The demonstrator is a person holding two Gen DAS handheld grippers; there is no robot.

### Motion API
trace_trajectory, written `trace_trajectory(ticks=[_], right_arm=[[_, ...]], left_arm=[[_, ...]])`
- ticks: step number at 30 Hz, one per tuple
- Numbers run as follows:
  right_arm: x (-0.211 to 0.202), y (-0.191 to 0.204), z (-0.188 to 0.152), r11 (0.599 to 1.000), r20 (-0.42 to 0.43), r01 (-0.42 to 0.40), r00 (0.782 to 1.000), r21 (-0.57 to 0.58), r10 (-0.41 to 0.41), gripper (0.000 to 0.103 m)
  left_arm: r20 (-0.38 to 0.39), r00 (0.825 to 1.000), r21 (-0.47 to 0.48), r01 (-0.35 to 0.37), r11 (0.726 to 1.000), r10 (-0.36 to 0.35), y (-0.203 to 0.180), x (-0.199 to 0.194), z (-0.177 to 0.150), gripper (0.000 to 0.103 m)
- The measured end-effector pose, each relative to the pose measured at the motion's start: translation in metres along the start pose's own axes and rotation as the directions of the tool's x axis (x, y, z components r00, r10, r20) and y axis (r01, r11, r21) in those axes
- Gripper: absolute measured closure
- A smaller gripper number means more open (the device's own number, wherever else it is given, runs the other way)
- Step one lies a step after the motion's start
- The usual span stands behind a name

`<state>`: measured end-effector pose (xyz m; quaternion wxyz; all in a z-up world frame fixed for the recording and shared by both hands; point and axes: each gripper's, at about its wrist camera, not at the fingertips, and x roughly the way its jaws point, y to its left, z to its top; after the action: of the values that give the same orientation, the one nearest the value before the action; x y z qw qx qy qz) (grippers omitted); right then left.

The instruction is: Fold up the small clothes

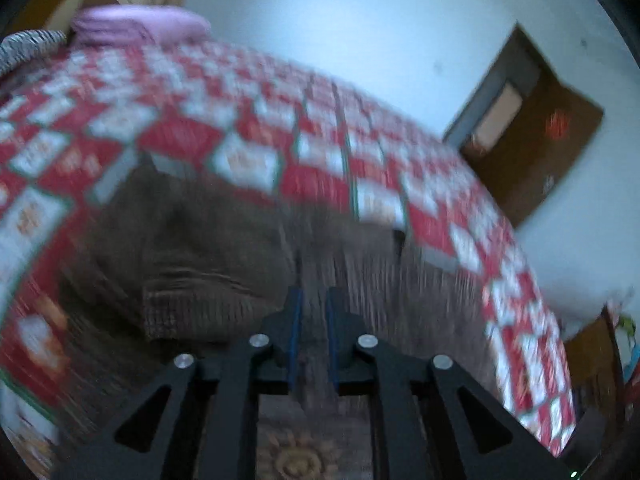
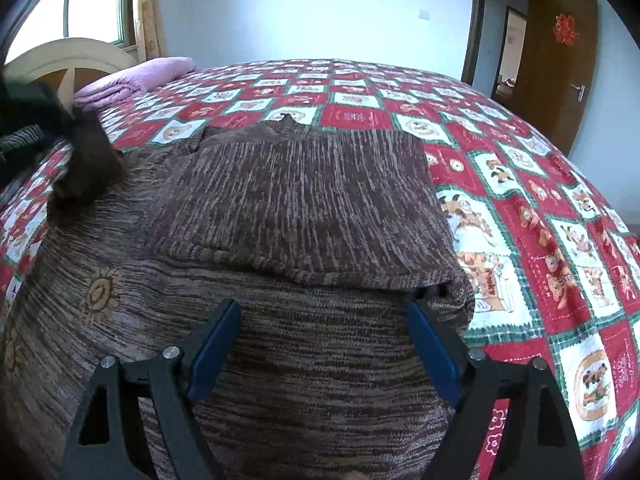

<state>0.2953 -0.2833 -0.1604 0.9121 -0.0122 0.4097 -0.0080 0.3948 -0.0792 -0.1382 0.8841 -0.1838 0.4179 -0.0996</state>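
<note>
In the left wrist view, badly blurred, the left gripper (image 1: pixel 313 300) is pinching a raised strip of the brown sweater (image 1: pixel 192 240) between its nearly closed blue-padded fingers (image 1: pixel 295 332). The sweater is lying bunched on the red checked bedspread (image 1: pixel 320 128), with a pink folded blanket (image 1: pixel 136 24) sitting at the far end of the bed. A brown door (image 1: pixel 536 128) is standing open in the white wall (image 1: pixel 360 12).

In the right wrist view, the right gripper (image 2: pixel 322 312) is hovering with its fingers (image 2: pixel 212 348) spread wide and holding nothing, just above the sweater (image 2: pixel 304 200). One part is lying folded over the body, and a small sun pattern (image 2: pixel 98 292) is showing at the left. The left gripper (image 2: pixel 86 168) is reaching in as a dark blur at the sweater's left edge.
</note>
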Motion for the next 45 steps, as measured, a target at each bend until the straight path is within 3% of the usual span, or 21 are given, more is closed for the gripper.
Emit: trace_trajectory(ticks=[4,5,7,8,9,11,13,14,18,21,24,29,31,33,34,35,38,40,43,45], right_arm=[[0.003,-0.003,0.000,1.000,-0.014,-0.023,1.000,0.016,0.023,0.018],[0.003,-0.003,0.000,1.000,-0.015,-0.024,1.000,0.016,0.024,0.018],[0.004,-0.002,0.000,1.000,-0.017,-0.022,1.000,0.013,0.023,0.018],[0.004,-0.002,0.000,1.000,-0.017,-0.022,1.000,0.012,0.022,0.018],[0.004,-0.002,0.000,1.000,-0.017,-0.022,1.000,0.013,0.023,0.018],[0.004,-0.002,0.000,1.000,-0.015,-0.024,1.000,0.014,0.024,0.018],[0.002,-0.003,-0.001,1.000,-0.007,-0.025,1.000,0.016,0.025,0.018],[0.001,-0.003,0.000,0.999,-0.001,-0.031,1.000,0.016,0.031,0.018],[-0.015,0.007,0.012,0.997,0.019,-0.075,0.997,0.018,0.075,0.018],[-0.027,0.050,0.036,0.987,0.017,-0.142,0.990,-0.075,0.143,0.018],[-0.023,0.102,0.061,0.962,-0.010,-0.222,0.975,-0.161,0.224,0.018],[0.021,0.178,0.092,0.938,-0.078,-0.293,0.956,-0.183,0.284,0.018],[0.036,0.197,0.095,0.938,-0.083,-0.283,0.959,-0.202,0.271,0.022],[0.053,0.214,0.095,0.935,-0.111,-0.276,0.960,-0.222,0.257,0.042],[0.059,0.219,0.093,0.935,-0.131,-0.266,0.962,-0.233,0.241,0.062],[0.065,0.222,0.092,0.935,-0.143,-0.256,0.963,-0.244,0.227,0.072],[0.061,0.210,0.101,0.944,-0.082,-0.211,0.977,-0.256,0.196,0.084],[0.056,0.186,0.119,0.964,-0.030,-0.163,0.987,-0.209,0.160,0.084],[0.064,0.145,0.144,0.990,0.009,-0.029,0.999,-0.141,0.031,0.084],[0.072,0.122,0.151,0.994,-0.008,0.038,0.999,-0.101,-0.039,0.072]], left_arm=[[0.000,1.000,0.072,0.029,0.997,-0.029,0.002,-0.018,-0.015,0.090],[0.019,0.999,0.093,0.025,0.995,-0.027,0.006,-0.026,-0.014,0.083],[0.078,0.997,0.133,-0.018,0.991,0.008,0.020,-0.047,-0.010,0.058],[0.128,0.991,0.148,-0.061,0.987,0.042,0.028,-0.055,-0.007,0.039],[0.189,0.977,0.162,-0.128,0.978,0.097,0.038,-0.064,-0.004,0.026],[0.281,0.930,0.189,-0.294,0.937,0.235,0.057,-0.072,0.003,0.017],[0.273,0.890,0.220,-0.427,0.877,0.365,0.079,-0.068,0.010,0.016],[0.247,0.887,0.228,-0.444,0.867,0.389,0.089,-0.065,0.011,0.016],[0.136,0.907,0.232,-0.421,0.877,0.399,0.117,-0.049,0.005,0.014],[0.053,0.909,0.235,-0.414,0.880,0.413,0.121,-0.033,-0.001,0.012],[0.033,0.904,0.197,-0.425,0.883,0.427,0.128,-0.033,-0.003,0.000],[0.025,0.939,0.079,-0.343,0.936,0.342,0.151,-0.043,-0.004,0.000],[0.033,0.943,0.058,-0.332,0.941,0.331,0.153,-0.046,-0.006,0.000],[0.033,0.945,0.055,-0.326,0.944,0.325,0.152,-0.046,-0.007,0.000],[0.034,0.945,0.055,-0.327,0.943,0.325,0.153,-0.046,-0.007,0.000],[0.035,0.945,0.056,-0.327,0.943,0.325,0.153,-0.046,-0.007,0.000],[0.035,0.946,0.052,-0.323,0.945,0.322,0.155,-0.045,-0.005,0.000],[0.034,0.945,0.055,-0.325,0.944,0.324,0.155,-0.044,-0.005,0.000],[0.034,0.943,0.063,-0.333,0.941,0.332,0.154,-0.043,-0.005,0.000],[0.034,0.943,0.063,-0.332,0.941,0.331,0.154,-0.043,-0.004,0.000]])
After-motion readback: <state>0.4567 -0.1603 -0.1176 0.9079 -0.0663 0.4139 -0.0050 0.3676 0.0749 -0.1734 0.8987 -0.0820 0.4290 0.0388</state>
